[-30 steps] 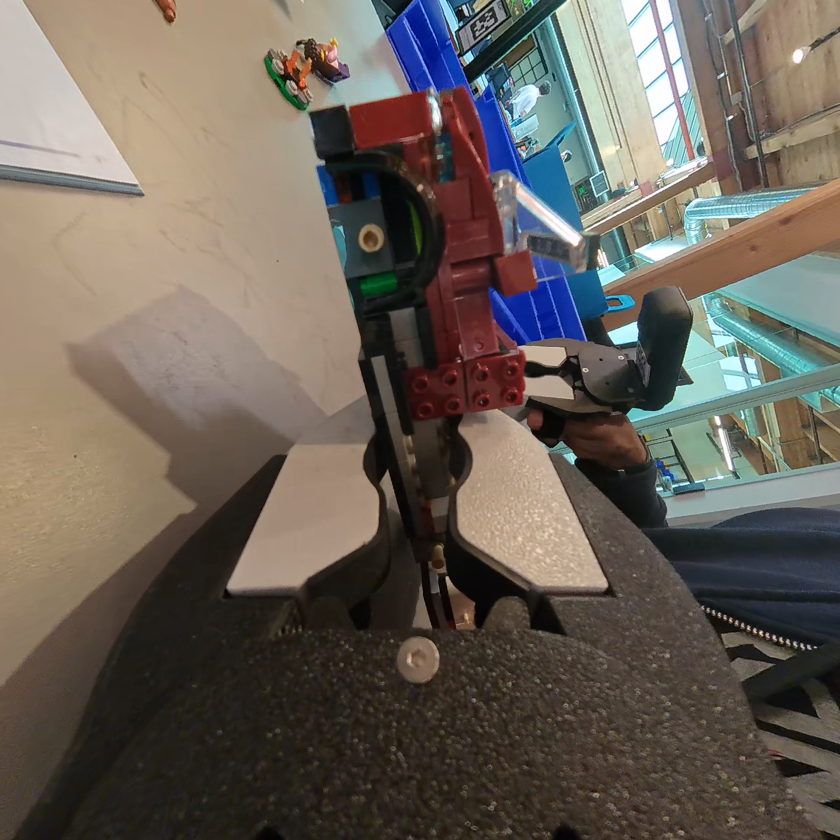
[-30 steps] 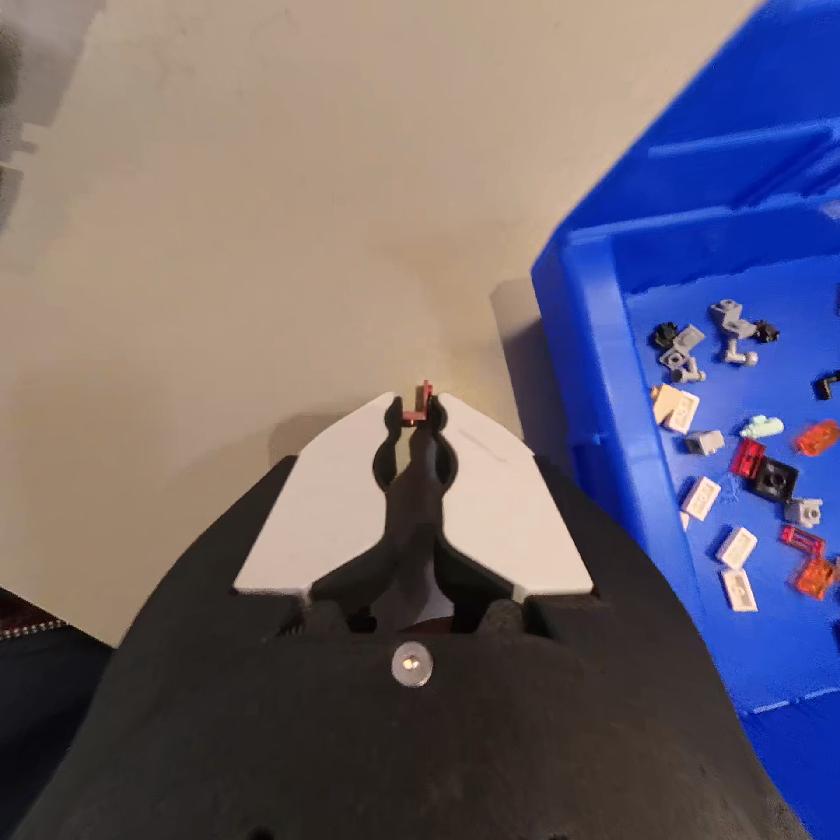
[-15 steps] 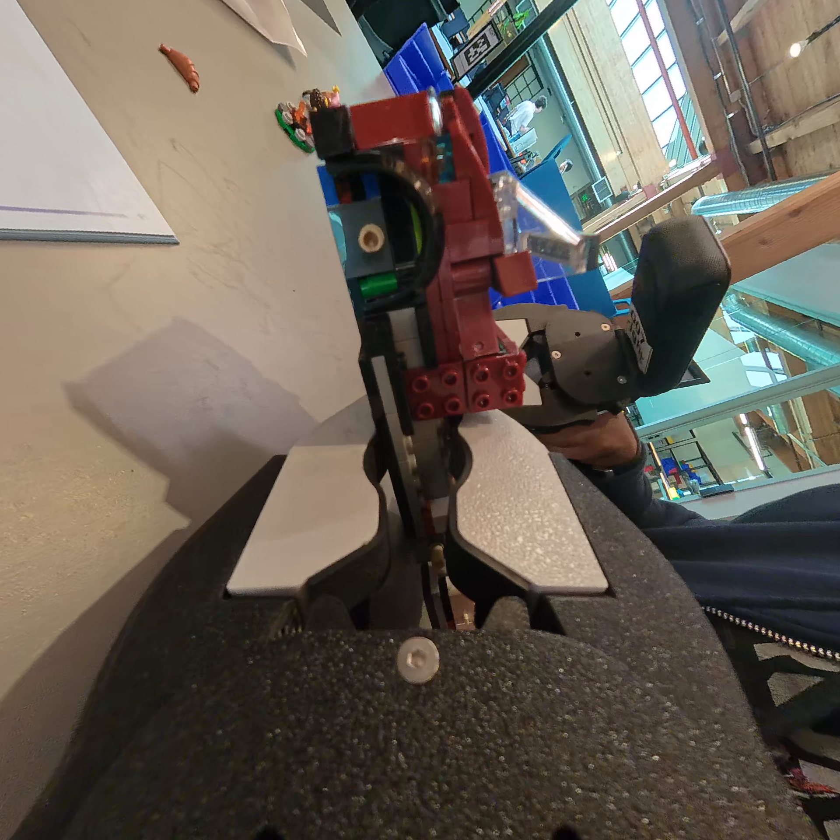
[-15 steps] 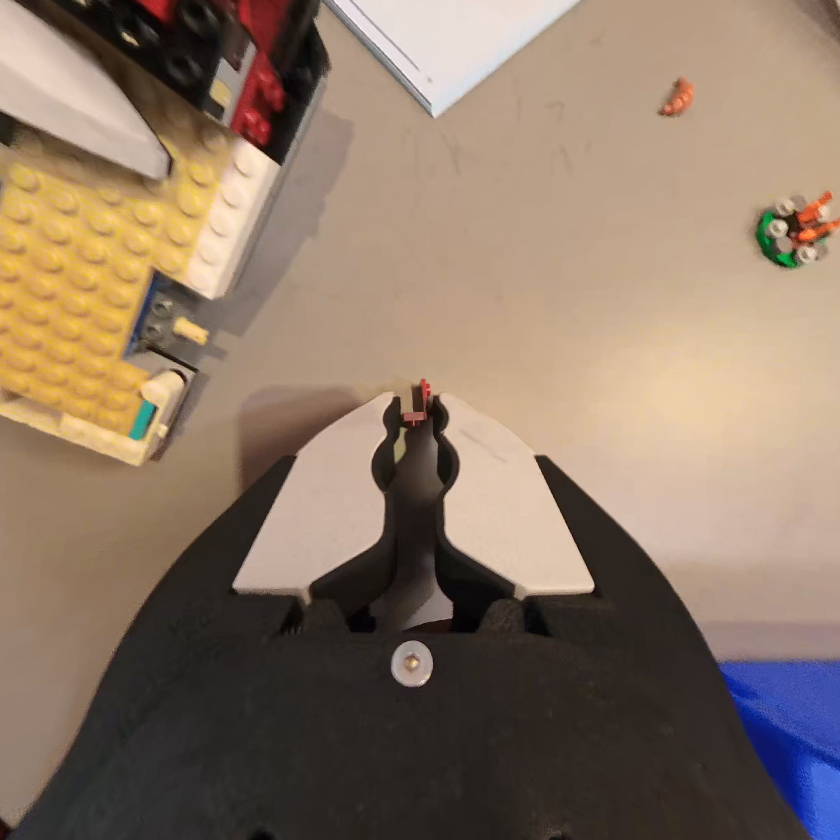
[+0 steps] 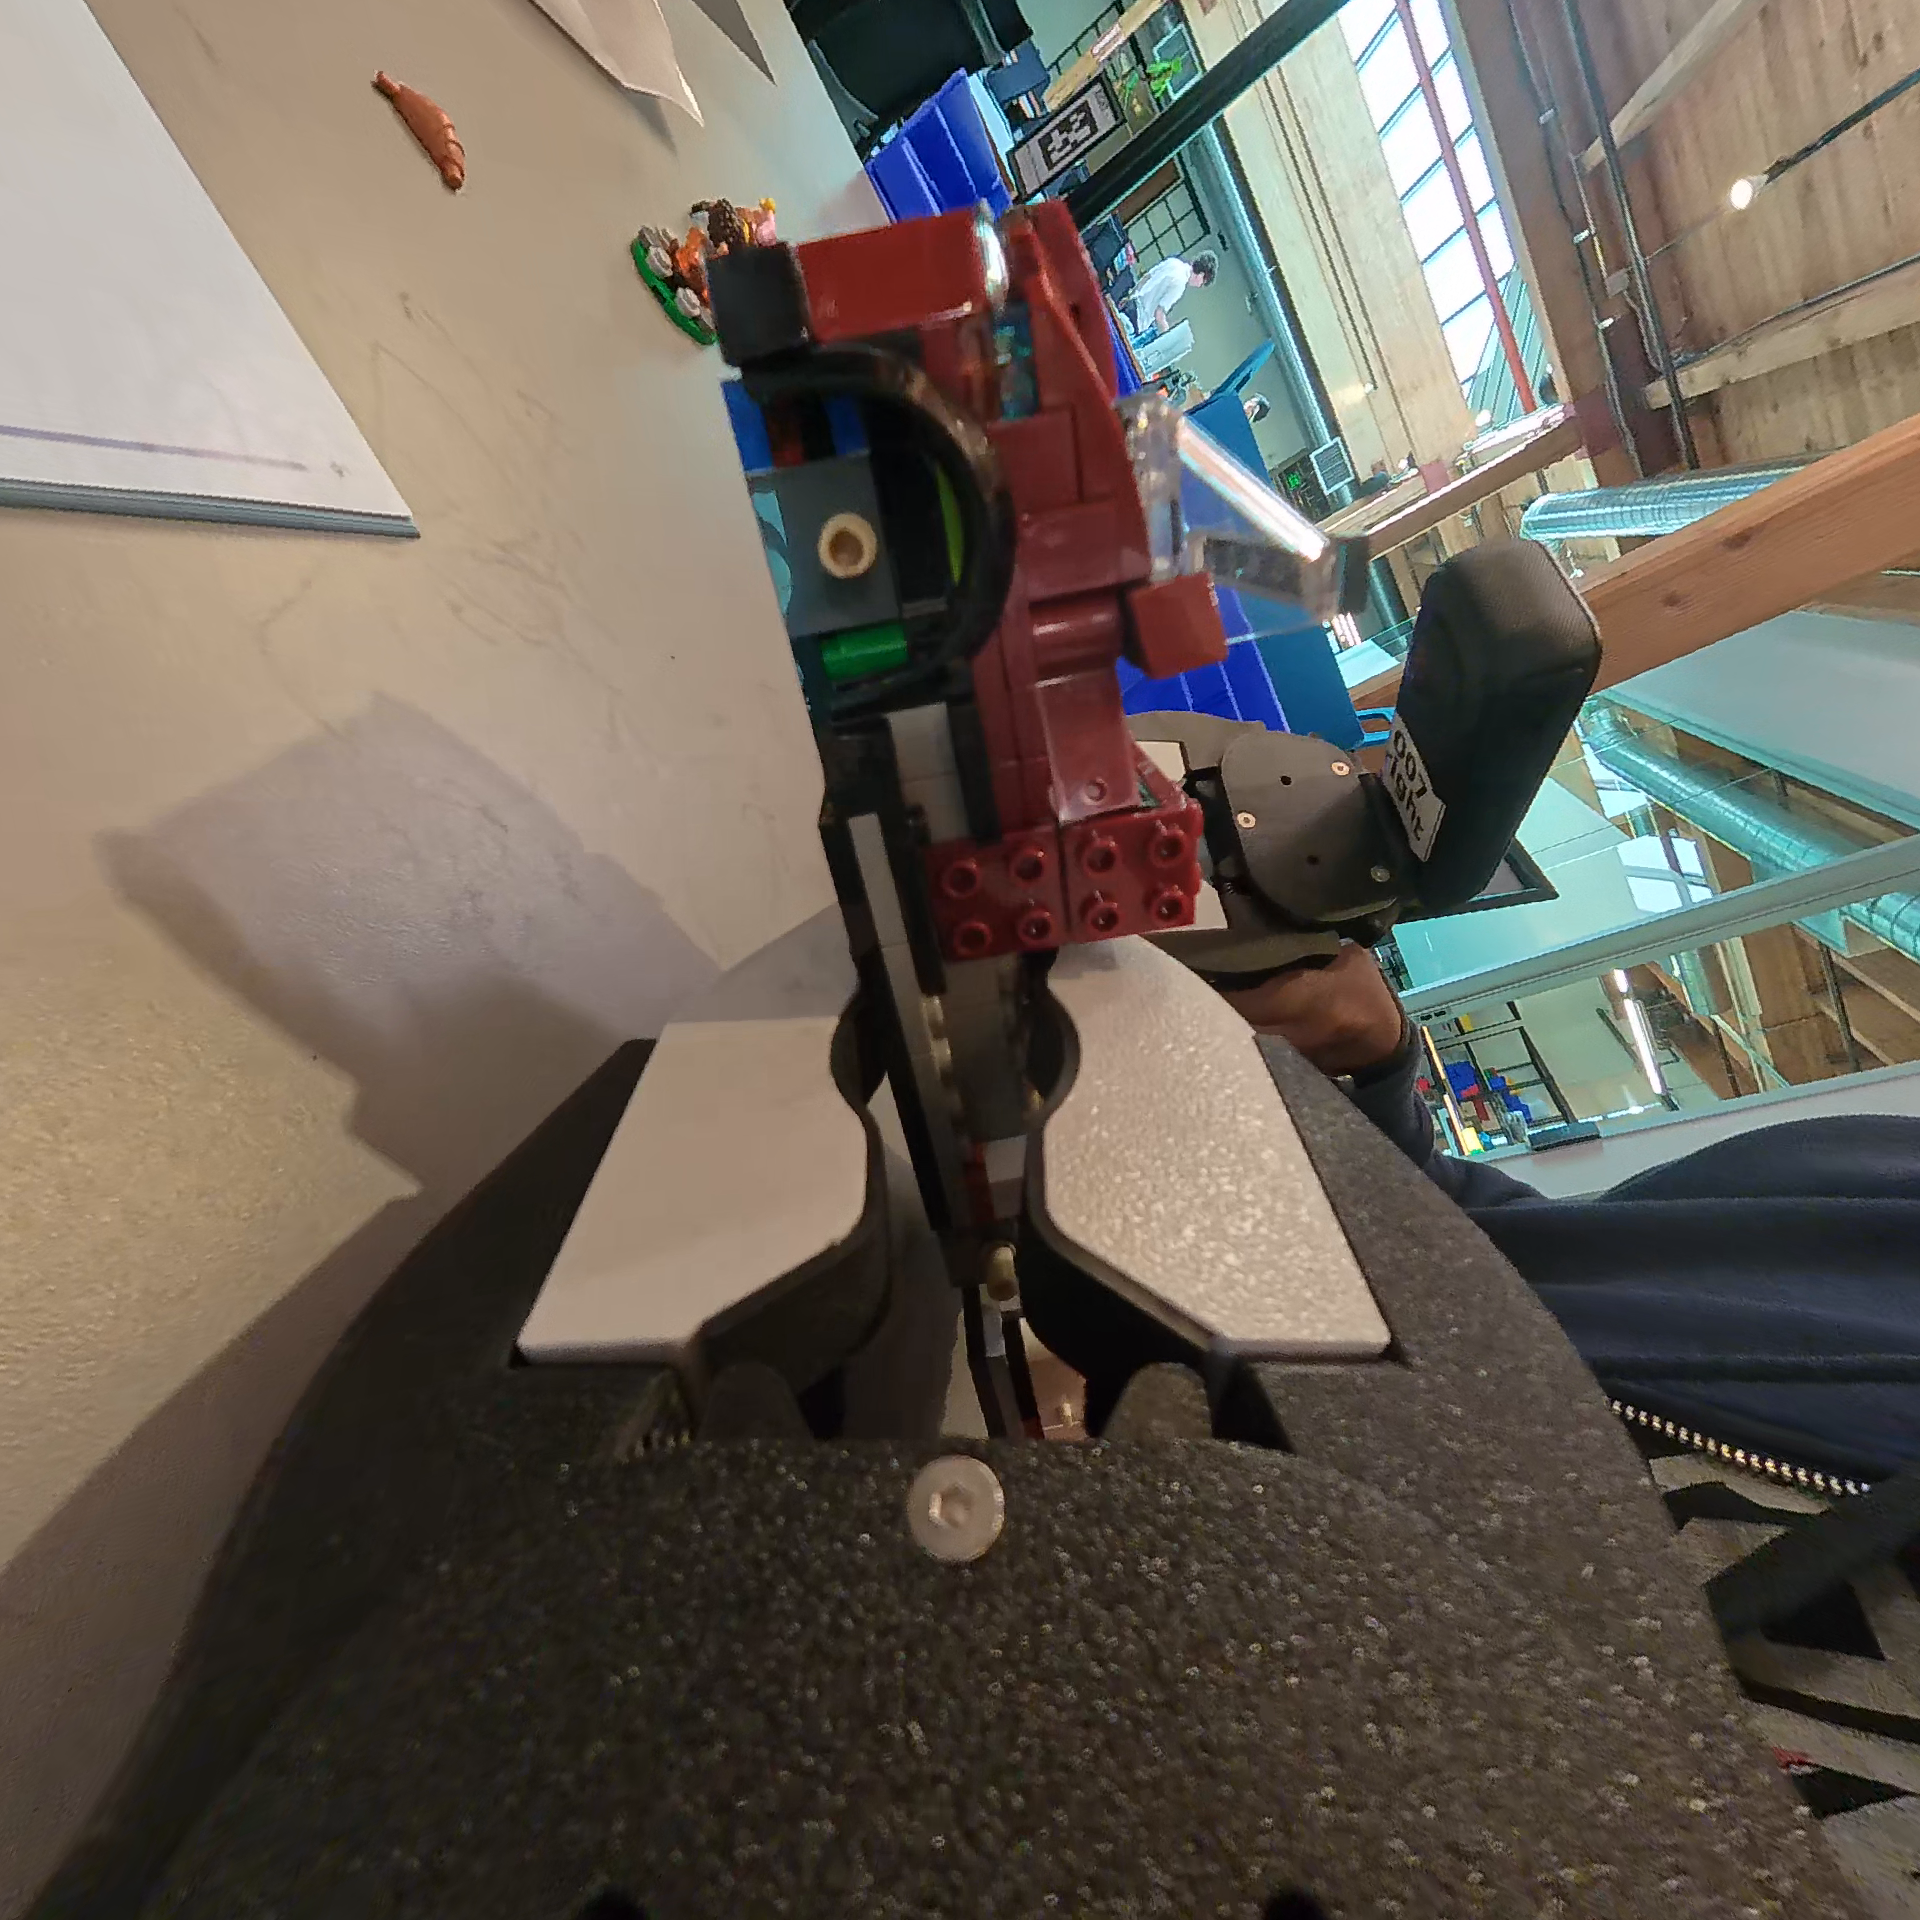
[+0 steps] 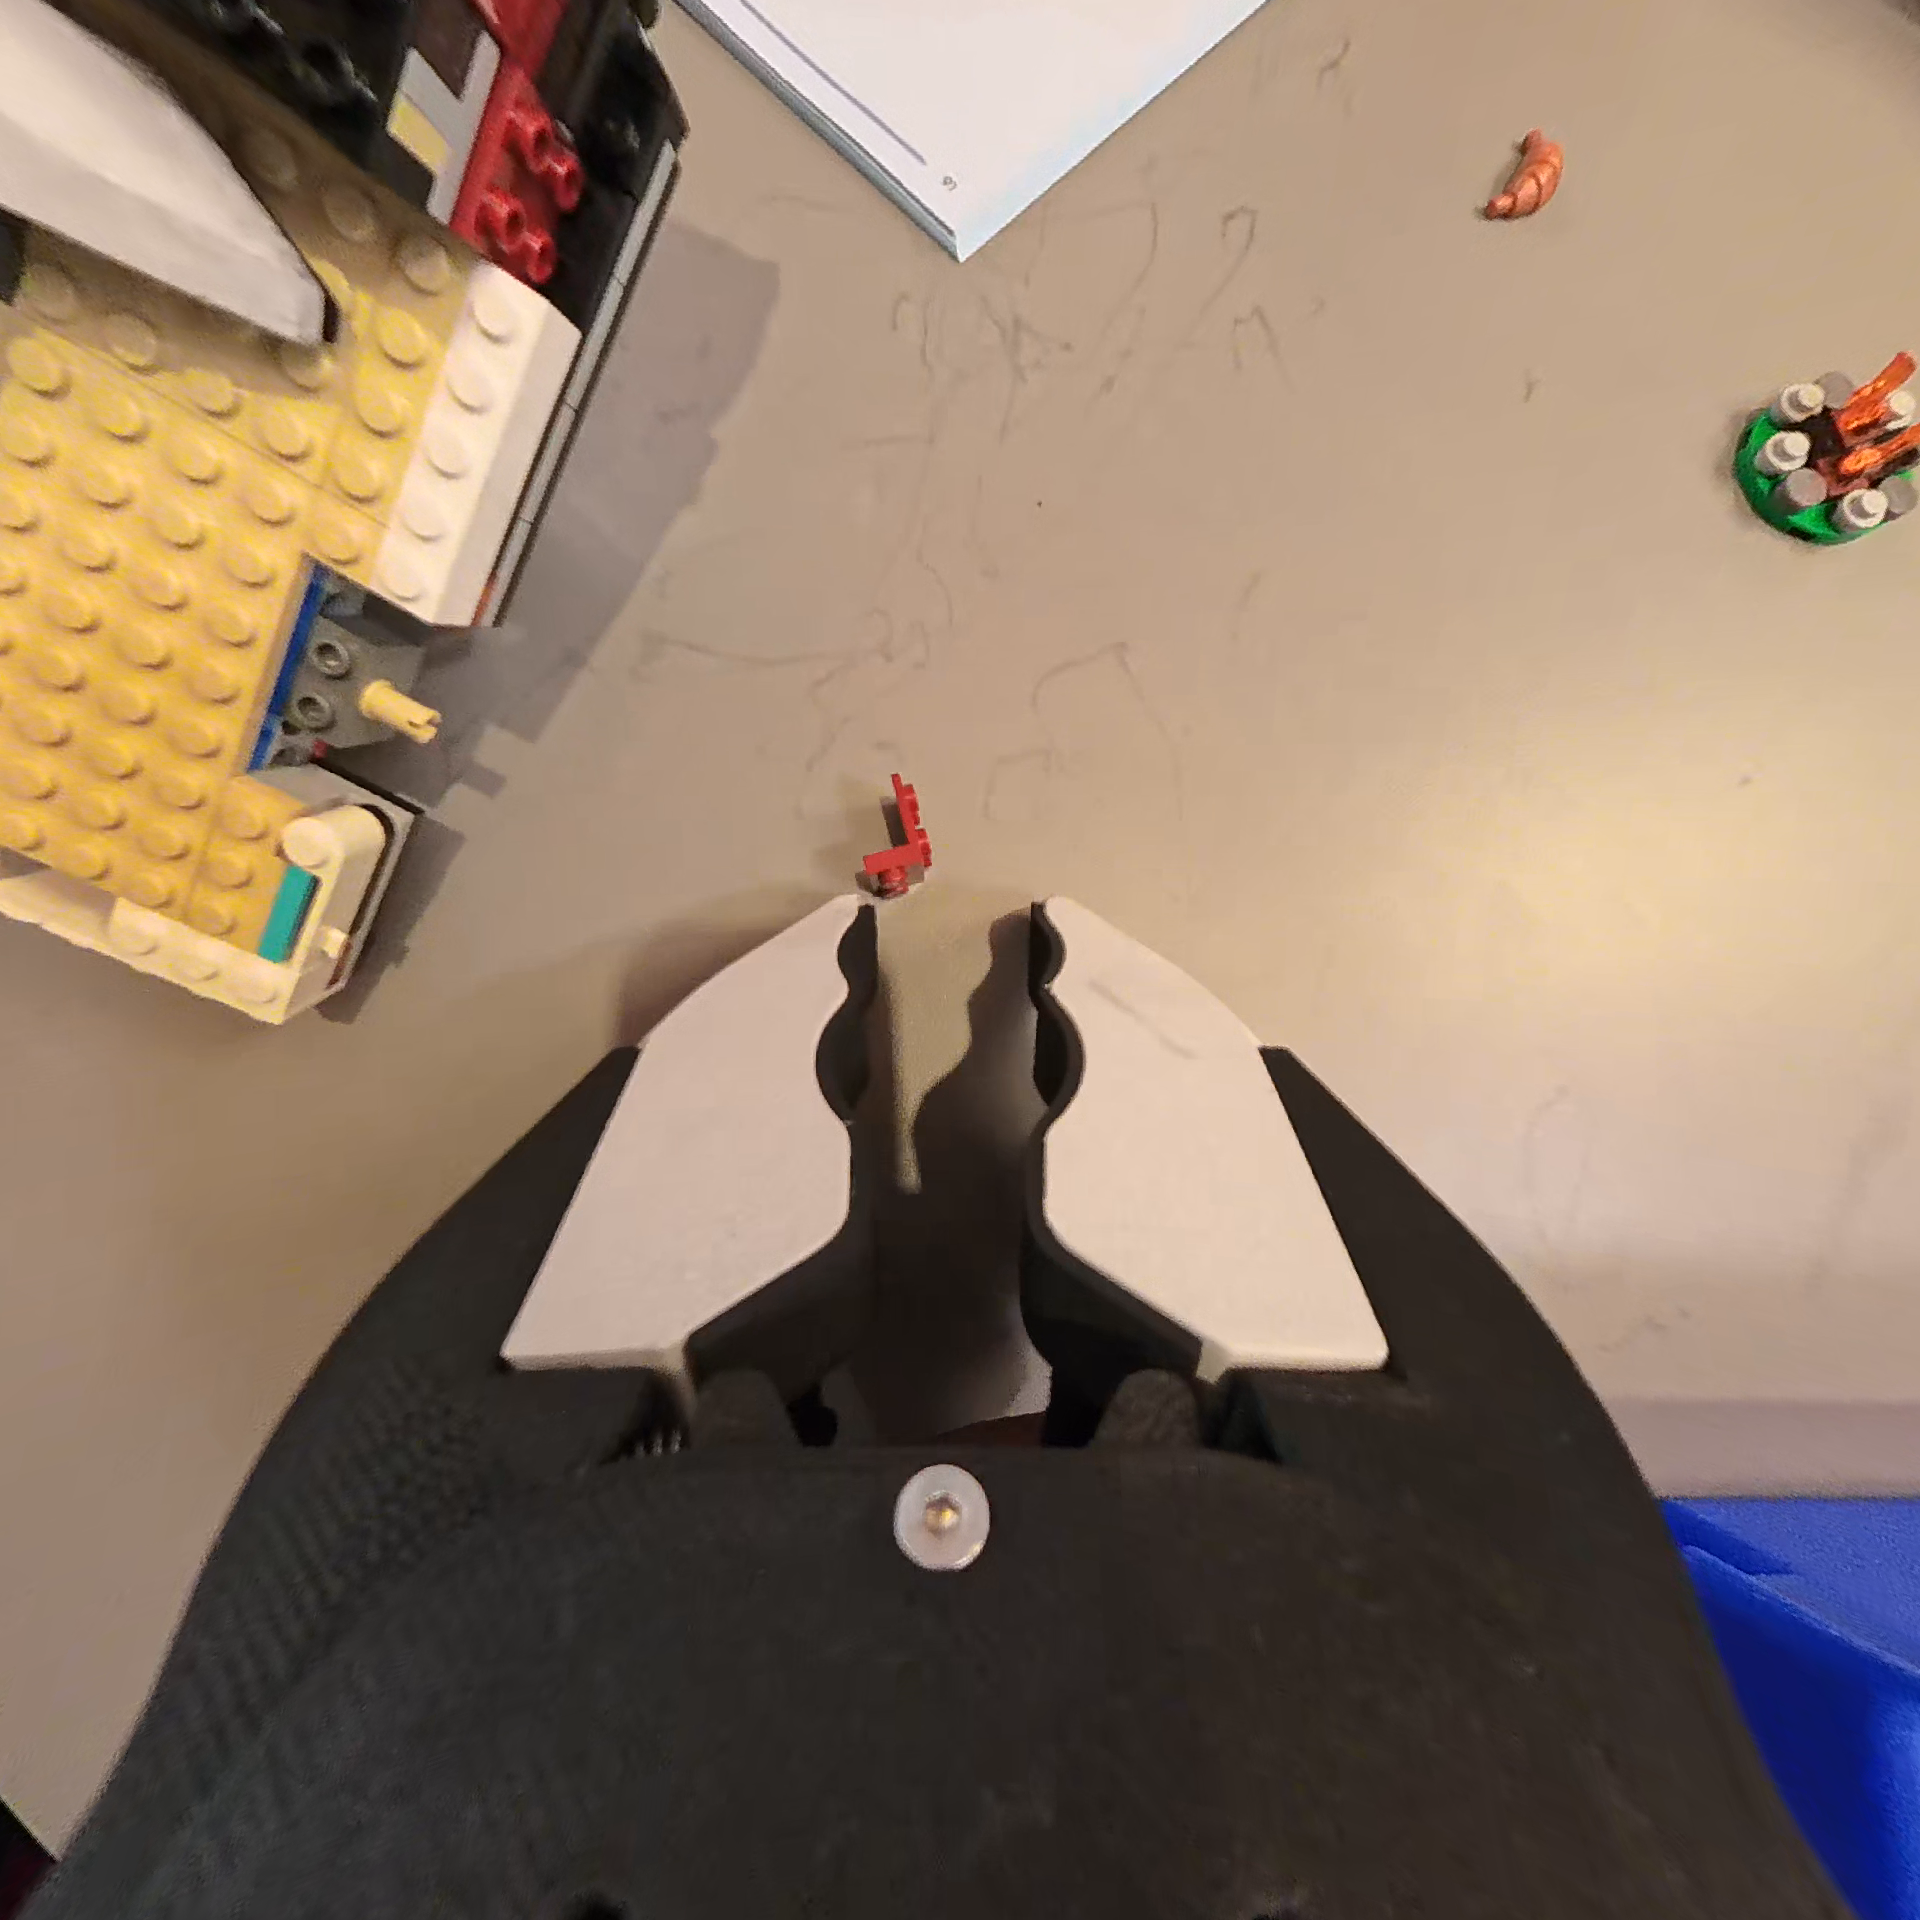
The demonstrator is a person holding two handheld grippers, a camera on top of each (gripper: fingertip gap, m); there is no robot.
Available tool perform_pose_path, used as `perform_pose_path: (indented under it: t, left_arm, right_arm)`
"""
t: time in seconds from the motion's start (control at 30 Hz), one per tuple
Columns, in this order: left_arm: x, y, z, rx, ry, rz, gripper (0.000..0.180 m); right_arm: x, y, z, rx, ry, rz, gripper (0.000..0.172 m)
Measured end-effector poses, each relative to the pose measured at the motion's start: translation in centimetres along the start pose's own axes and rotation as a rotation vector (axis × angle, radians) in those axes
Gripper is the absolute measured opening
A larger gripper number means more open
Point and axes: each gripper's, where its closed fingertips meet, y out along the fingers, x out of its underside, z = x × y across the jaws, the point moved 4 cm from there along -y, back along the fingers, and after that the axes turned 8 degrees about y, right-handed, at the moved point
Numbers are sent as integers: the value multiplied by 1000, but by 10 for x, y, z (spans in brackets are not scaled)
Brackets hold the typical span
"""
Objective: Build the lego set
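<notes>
Since the earlier frames our right claw [image 6: 951,909] has opened: half a second ago its two pads were pinched on a small red bracket piece [image 6: 902,840], and now the fingers [image 6: 1153,1122] stand apart with only bare worktop [image 6: 1247,675] between them. We see the bracket lying free on the worktop, just beyond the tip of the left finger and very close to it; no pad presses on it, so we judge it as released and put down. Our left claw [image 5: 951,1039] has not changed: its pads are closed on the lower, grey and black edge of the dark red brick model [image 5: 997,582], which it holds above the worktop, tilted on its side. From the right wrist view the same model shows its tan studded plate [image 6: 156,582] at the upper left, well apart from the bracket. Farther out lie a white sheet [image 6: 987,94], a small orange curved piece [image 6: 1525,177] and a green round base with grey studs [image 6: 1829,468]; a blue bin [image 6: 1808,1642] stands at the lower right corner. Beside the model, in the left wrist view, the right claw's black body [image 5: 1299,831] and the hand [image 5: 1320,1008] that carries it are close to the red studded bricks.
</notes>
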Motion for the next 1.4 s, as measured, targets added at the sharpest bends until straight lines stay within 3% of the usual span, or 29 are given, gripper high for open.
perform_pose_path:
  t: [0.9,1.4]
  left_arm:
    - [1,1,-2,-15,-2,-4,23]
    - [2,0,-1,-4,-8,-7,23]
  right_arm:
    - [5,-5,-6,-1,56,51,28]
    - [-5,6,-5,-87,-140,28,13]
